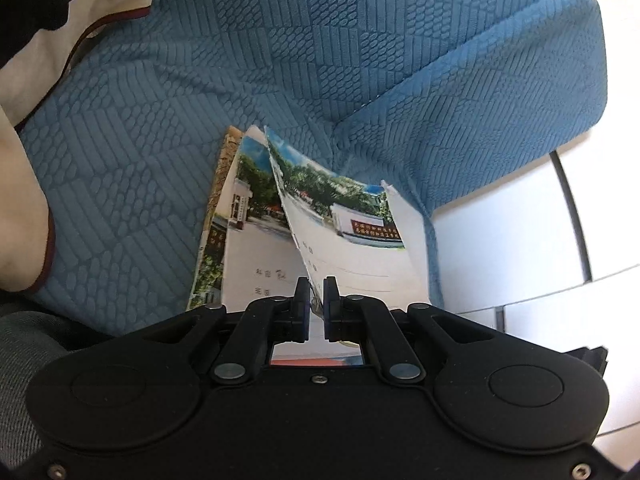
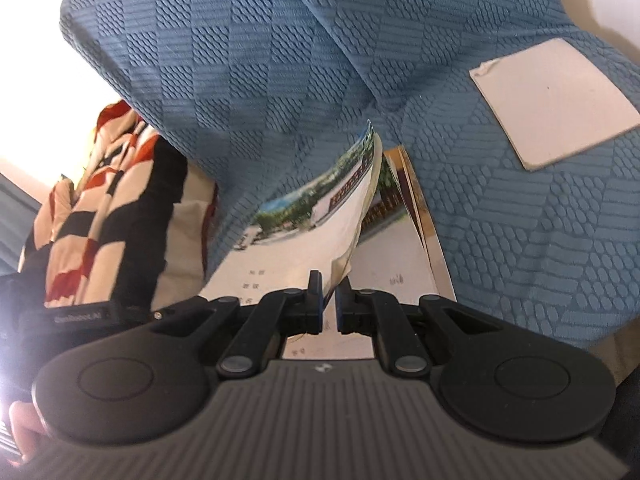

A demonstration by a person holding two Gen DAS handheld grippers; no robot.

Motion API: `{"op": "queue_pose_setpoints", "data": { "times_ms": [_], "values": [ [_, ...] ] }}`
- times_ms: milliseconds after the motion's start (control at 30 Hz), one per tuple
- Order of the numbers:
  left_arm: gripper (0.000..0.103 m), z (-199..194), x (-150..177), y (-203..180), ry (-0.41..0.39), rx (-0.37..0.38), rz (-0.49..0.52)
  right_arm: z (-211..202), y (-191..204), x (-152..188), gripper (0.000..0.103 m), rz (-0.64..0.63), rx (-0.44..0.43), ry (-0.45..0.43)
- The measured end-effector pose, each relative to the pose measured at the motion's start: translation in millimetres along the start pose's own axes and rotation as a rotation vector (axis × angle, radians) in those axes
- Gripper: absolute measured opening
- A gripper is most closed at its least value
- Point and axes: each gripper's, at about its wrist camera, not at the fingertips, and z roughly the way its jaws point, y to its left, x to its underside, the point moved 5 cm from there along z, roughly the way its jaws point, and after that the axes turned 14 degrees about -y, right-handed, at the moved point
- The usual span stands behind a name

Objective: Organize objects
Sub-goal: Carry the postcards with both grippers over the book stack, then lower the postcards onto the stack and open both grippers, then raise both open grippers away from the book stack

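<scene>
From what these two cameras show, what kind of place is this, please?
Probably a living room at home: a sofa in blue textured fabric, a patterned cushion at its end, and notebooks with photo covers lying on the seat, one held up by both grippers.

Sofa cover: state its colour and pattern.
Blue sofa cover, embossed checker of ribbed and pebbled squares; clearest in right wrist view.

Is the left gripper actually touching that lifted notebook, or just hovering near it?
Touching. In the left wrist view, the left gripper has its two fingers closed on the bottom edge of the lifted notebook, holding it up off the notebooks beneath.
</scene>
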Motion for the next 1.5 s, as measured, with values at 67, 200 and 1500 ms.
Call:
{"op": "queue_pose_setpoints", "data": {
  "times_ms": [67,200,1500],
  "values": [
    [0.005,3,4,2,0.006,-0.011,0.022,3,-1,7,0.009,-0.018,0.018,0.006],
    [0.005,8,12,6,0.029,-0.036,0.051,9,-4,20,0.009,-0.044,0.053,0.03],
    [0.102,-92,23,-135,-0.168,-0.07,0.459,-100,30,-32,0.089,-0.233,0.035,-0.101]
  ]
}}
